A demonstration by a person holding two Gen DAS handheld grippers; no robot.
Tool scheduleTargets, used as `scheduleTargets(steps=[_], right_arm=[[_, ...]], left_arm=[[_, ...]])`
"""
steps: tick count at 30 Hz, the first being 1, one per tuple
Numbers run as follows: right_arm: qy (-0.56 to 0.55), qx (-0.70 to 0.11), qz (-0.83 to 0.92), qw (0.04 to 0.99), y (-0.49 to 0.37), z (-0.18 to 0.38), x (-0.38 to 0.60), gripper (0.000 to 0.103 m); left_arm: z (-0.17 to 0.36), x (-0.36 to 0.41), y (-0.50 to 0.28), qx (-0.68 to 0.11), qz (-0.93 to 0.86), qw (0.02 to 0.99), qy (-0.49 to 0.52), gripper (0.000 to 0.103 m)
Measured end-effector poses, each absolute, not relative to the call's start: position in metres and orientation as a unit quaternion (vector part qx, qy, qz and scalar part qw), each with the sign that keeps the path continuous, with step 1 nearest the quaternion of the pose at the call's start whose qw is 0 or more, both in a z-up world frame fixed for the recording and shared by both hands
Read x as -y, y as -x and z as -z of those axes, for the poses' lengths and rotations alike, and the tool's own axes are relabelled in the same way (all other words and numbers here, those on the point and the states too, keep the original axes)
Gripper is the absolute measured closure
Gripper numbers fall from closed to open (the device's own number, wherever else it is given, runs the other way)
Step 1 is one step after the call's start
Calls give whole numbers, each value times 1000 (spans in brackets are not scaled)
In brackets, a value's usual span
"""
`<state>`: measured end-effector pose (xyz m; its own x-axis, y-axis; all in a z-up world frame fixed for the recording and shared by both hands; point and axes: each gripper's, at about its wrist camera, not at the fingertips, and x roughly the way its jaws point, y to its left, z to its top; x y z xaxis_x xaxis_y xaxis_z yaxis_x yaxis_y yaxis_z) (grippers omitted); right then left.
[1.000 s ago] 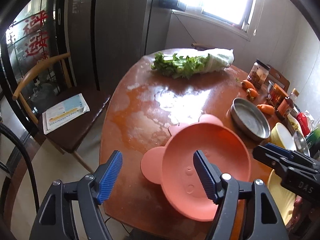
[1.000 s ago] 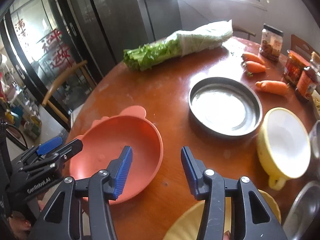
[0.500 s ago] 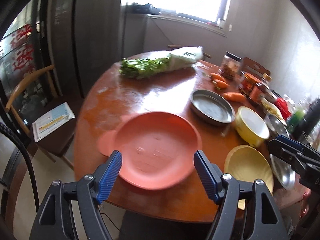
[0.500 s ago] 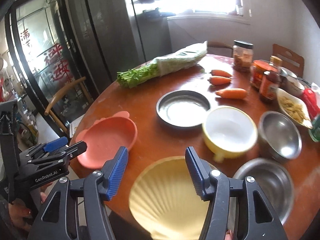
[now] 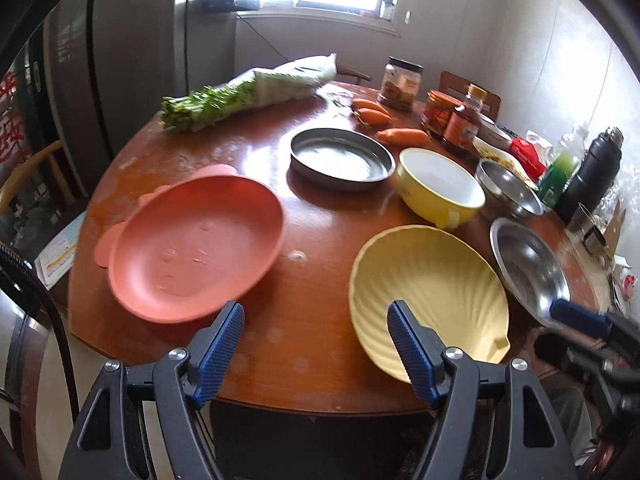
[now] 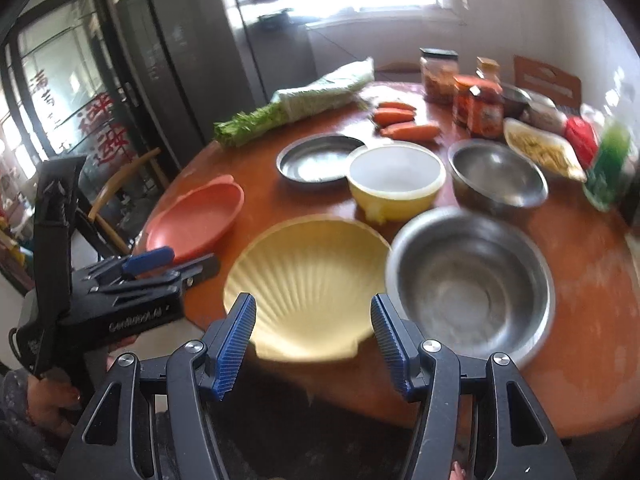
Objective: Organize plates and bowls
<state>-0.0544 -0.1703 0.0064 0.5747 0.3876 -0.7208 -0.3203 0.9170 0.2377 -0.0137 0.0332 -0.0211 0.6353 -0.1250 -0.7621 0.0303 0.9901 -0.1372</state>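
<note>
we see the yellow shell plate (image 6: pixel 308 280) at the near edge of the round wooden table (image 5: pixel 320 216), at about 6 o'clock of the tabletop. at its 9 o'clock lies the coral plate (image 5: pixel 196 248), apart from it; at its 3 o'clock, just beside it, sits the large steel bowl (image 6: pixel 472 284). toward 12 o'clock from the shell plate stands the yellow bowl (image 6: pixel 396 182), with the flat steel dish (image 5: pixel 340 158) at that bowl's 10 o'clock and the smaller steel bowl (image 6: pixel 496 176) at its 3 o'clock. farther out, around 12 o'clock on the table, lie carrots (image 5: pixel 402 135) and a wrapped bunch of greens (image 5: pixel 248 94); jars (image 6: pixel 478 106) crowd toward 1 o'clock.

our right gripper (image 6: pixel 314 338) hangs at the shell plate's near rim, fingers spread and grasping nothing. our left gripper (image 5: pixel 316 350) hovers over the table edge between the coral plate and the shell plate, fingers likewise released and empty.
</note>
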Motion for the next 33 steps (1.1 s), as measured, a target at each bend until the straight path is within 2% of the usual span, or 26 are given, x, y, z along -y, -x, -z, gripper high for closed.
scheduleTargets(steps=[12, 18, 21, 24, 27, 29, 33], right_arm=[[-73, -446, -175, 875, 53, 27, 176, 42], [-72, -449, -171, 874, 44, 39, 170, 61], [-68, -445, -166, 878, 39, 44, 168, 67], [-63, -442, -164, 879, 35, 47, 166, 69], [-54, -440, -164, 881, 31, 47, 163, 70], [-48, -439, -171, 881, 30, 47, 160, 70], [-31, -436, -167, 884, 25, 48, 153, 71]], left_arm=[[38, -13, 5, -442, 68, 894, 29, 29], [46, -8, 1, -446, 71, 892, 28, 29], [50, -9, -1, -447, 74, 891, 35, 30], [53, -6, -3, -452, 76, 888, 29, 35], [56, -6, -6, -452, 79, 888, 31, 46], [56, -5, -6, -452, 83, 887, 34, 58], [55, -4, -4, -452, 82, 887, 36, 59]])
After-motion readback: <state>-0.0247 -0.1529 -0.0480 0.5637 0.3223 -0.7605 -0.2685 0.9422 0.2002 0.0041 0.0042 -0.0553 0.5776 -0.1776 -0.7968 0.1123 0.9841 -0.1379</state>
